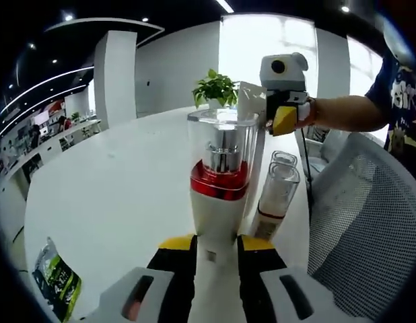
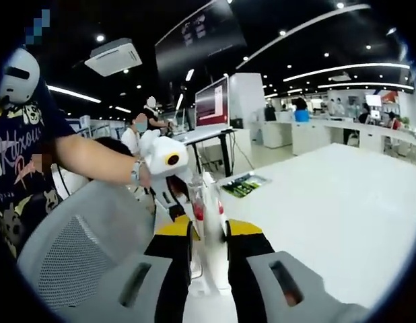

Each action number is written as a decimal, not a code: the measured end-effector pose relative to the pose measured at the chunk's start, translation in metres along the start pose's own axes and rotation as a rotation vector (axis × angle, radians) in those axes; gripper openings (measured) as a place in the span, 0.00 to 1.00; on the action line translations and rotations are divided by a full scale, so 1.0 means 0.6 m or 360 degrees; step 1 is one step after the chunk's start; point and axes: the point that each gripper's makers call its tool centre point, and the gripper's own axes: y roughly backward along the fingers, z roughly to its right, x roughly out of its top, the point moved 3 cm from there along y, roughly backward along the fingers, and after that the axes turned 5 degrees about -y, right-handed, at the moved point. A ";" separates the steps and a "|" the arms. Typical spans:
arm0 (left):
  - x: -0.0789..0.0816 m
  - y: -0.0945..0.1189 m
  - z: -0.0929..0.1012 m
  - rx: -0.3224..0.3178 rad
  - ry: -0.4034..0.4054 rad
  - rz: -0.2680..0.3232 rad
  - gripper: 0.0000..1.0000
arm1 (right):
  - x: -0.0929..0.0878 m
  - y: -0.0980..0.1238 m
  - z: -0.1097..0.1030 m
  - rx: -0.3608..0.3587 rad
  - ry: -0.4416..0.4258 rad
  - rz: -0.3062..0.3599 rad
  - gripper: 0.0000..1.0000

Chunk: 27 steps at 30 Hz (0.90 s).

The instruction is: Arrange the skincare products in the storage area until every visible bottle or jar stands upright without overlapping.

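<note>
Pump bottle [image 1: 219,185] (clear cap, red band), upright on white table [image 1: 114,202] — base clamped in left gripper [image 1: 216,250], top pinched by right gripper [image 1: 279,116], apparently steadying it.

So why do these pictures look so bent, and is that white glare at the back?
Left gripper view: the fisheye lens bows the table edge, and the window behind the plant is blown out white; the bottle is sharp. Right gripper view: ceiling lights curve into arcs, and the bottle between the jaws is soft.
</note>
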 end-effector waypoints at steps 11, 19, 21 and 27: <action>0.001 -0.003 0.004 0.0024 0.0021 0.0008 0.23 | 0.003 0.004 0.005 0.0101 0.0076 -0.0063 0.10; 0.005 -0.009 0.011 0.0006 0.0023 0.0003 0.19 | 0.001 0.020 0.017 0.0144 0.0085 -0.0084 0.10; 0.006 -0.010 0.012 0.0001 0.0023 0.0003 0.19 | 0.000 0.022 0.016 0.0159 0.0085 -0.0088 0.10; 0.008 -0.010 0.019 -0.0024 0.0026 -0.0001 0.18 | 0.000 0.023 0.014 0.0182 0.0088 -0.0090 0.11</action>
